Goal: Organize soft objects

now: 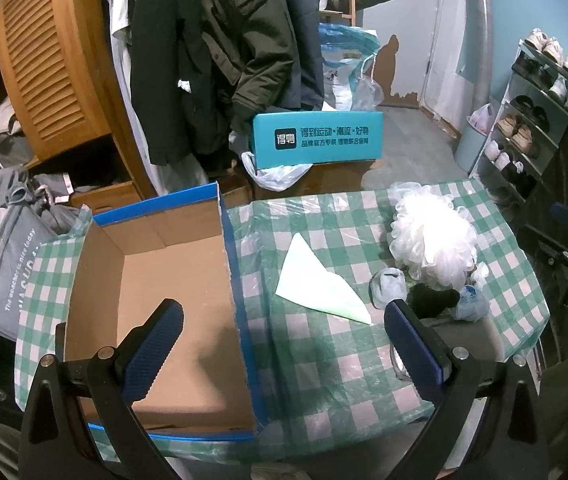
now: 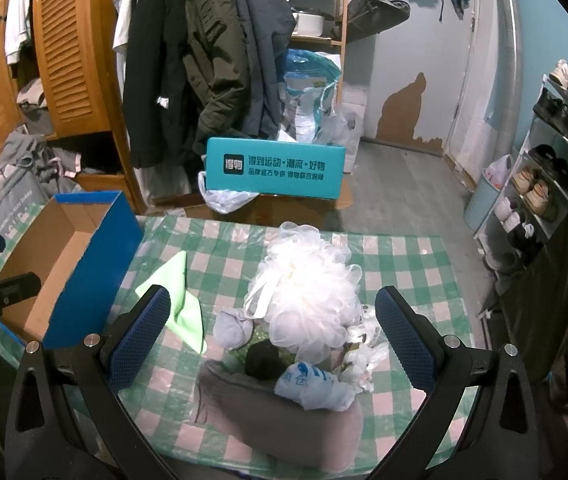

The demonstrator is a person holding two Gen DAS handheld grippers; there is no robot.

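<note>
An open blue cardboard box (image 1: 164,280) sits on the left of the green checked table (image 1: 323,360); it also shows in the right wrist view (image 2: 84,248). A pale green folded cloth (image 1: 315,284) (image 2: 180,300) lies beside it. A white mesh bath pouf (image 1: 431,240) (image 2: 307,300) tops a pile with grey socks (image 2: 234,328), a black item (image 2: 262,360), a blue-printed white roll (image 2: 315,388) and a grey-brown cloth (image 2: 276,420). My left gripper (image 1: 284,320) is open over the box's right wall. My right gripper (image 2: 272,320) is open above the pile.
Coats (image 2: 204,60) hang behind the table beside a wooden louvred wardrobe (image 1: 52,60). A teal box (image 2: 274,168) stands on cartons on the floor. A grey laundry bag (image 1: 8,276) is at the left. A shoe rack (image 2: 551,152) stands at the right.
</note>
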